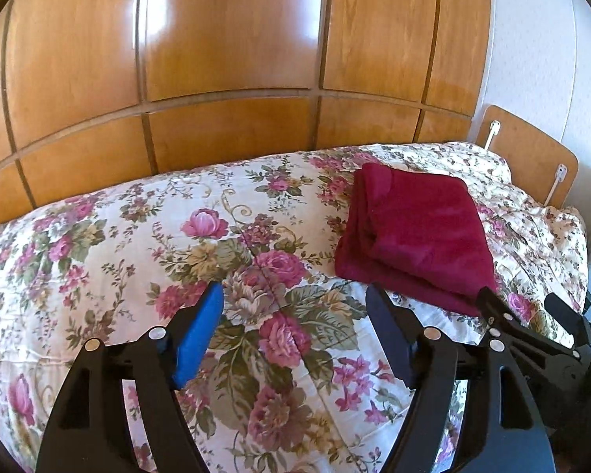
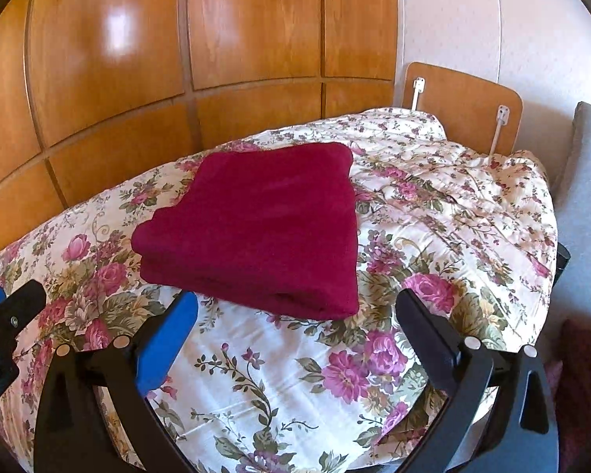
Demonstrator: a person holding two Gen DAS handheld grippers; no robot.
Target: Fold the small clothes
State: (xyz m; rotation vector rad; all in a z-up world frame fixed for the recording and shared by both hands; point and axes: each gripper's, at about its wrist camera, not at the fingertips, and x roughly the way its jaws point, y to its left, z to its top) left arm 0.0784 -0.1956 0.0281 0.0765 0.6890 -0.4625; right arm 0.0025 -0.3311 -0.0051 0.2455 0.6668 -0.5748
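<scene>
A dark red garment (image 1: 417,232) lies folded into a thick rectangle on the floral bedspread (image 1: 138,244). In the right wrist view the garment (image 2: 260,224) sits straight ahead on the bedspread (image 2: 453,213). My left gripper (image 1: 295,295) is open and empty, hovering over the bedspread to the left of the garment. My right gripper (image 2: 295,303) is open and empty, just short of the garment's near edge. The right gripper also shows in the left wrist view (image 1: 532,323) at the far right. The left gripper shows at the left edge of the right wrist view (image 2: 4,315).
A wooden wardrobe (image 1: 232,59) stands directly behind the bed. A wooden headboard (image 2: 461,106) is at the back right against a white wall. A grey upholstered piece (image 2: 587,205) stands to the right of the bed, with something dark red (image 2: 583,374) low beside it.
</scene>
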